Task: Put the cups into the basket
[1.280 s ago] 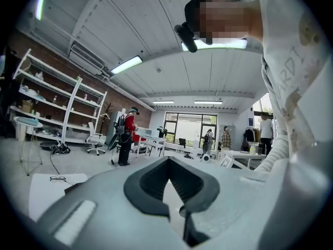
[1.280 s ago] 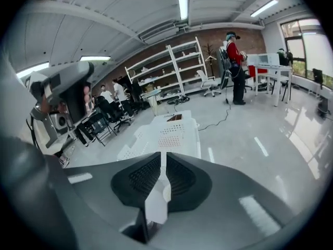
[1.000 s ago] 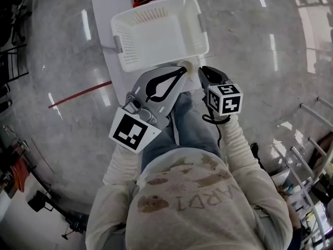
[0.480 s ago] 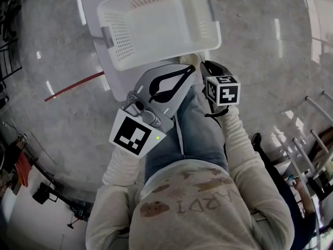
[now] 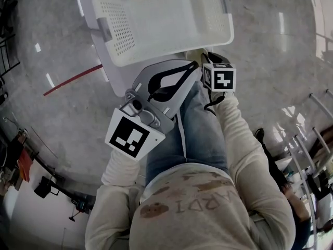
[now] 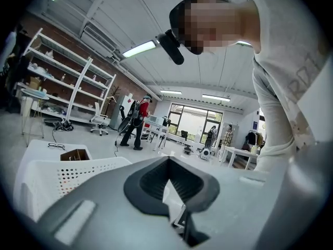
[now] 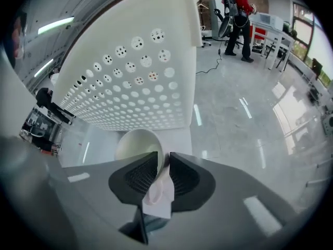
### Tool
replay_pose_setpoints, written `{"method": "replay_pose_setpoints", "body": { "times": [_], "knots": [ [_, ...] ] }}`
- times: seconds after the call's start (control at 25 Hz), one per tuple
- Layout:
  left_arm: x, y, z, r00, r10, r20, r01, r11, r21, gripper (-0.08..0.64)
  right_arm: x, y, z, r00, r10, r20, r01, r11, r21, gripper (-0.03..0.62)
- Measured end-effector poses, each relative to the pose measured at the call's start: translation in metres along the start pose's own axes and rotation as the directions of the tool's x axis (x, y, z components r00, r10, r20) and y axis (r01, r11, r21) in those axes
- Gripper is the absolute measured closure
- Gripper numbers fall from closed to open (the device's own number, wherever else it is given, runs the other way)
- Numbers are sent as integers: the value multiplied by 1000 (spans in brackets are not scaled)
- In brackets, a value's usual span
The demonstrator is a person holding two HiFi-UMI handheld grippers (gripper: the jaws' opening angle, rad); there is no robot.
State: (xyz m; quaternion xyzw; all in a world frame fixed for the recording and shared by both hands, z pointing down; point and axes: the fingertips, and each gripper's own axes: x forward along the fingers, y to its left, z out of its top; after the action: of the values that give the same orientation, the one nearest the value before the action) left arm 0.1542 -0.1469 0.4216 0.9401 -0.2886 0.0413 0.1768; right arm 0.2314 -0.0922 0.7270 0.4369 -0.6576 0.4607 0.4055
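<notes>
A white cup (image 7: pixel 136 146) is pinched by its rim between the black pads of my right gripper (image 7: pixel 162 158), mouth turned toward the camera. In the head view the cup (image 5: pixel 194 57) hangs just below the near rim of the white perforated basket (image 5: pixel 161 20), with the right gripper (image 5: pixel 204 58) behind it. The basket's holed wall (image 7: pixel 130 61) fills the right gripper view just ahead of the cup. My left gripper (image 5: pixel 193 66) lies beside the right one, shut, with nothing in it; its jaw tips (image 6: pixel 169 159) meet, and the basket (image 6: pixel 62 178) shows to their left.
The basket stands on a narrow white table (image 5: pixel 118 73) over a glossy grey floor. A red line (image 5: pixel 73 79) marks the floor at the left. People stand far off in the room (image 6: pixel 138 121). The person's jeans-clad legs (image 5: pixel 200 129) are below the grippers.
Both grippers have moved up closer to the basket's near rim, the cup still held in the right one. The basket now sits larger and nearer in the head view.
</notes>
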Motion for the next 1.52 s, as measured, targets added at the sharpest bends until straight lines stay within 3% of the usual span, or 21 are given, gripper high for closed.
{"method": "replay_pose_setpoints", "body": {
  "times": [0.2,0.36,0.56,0.84,1.0,1.24,1.52],
  "knots": [
    [-4,-1,-2,1000,8,-8,-8,1000,3,560,6,-3,-2,995,-73,-66,72,997,-14,514],
    [-7,-3,-3,1000,18,-14,-18,1000,0,560,3,-9,-4,984,-151,-93,143,986,-86,538],
    [-9,-7,0,1000,21,-18,-21,1000,10,560,-11,2,2,997,-77,-21,76,996,-42,539],
    [-13,-15,29,999,45,11,-46,998,49,560,-85,25,21,993,38,112,-35,999,-30,540],
    [-20,-22,56,996,74,41,-76,994,74,560,-146,43,44,971,105,213,-95,994,-59,540],
    [-33,-40,90,989,120,86,-128,987,100,560,-233,70,76,912,199,359,-165,979,-123,541],
    [-51,-45,120,967,203,151,-222,968,116,560,-267,89,111,859,278,431,-213,958,-194,540]
  ]
}}
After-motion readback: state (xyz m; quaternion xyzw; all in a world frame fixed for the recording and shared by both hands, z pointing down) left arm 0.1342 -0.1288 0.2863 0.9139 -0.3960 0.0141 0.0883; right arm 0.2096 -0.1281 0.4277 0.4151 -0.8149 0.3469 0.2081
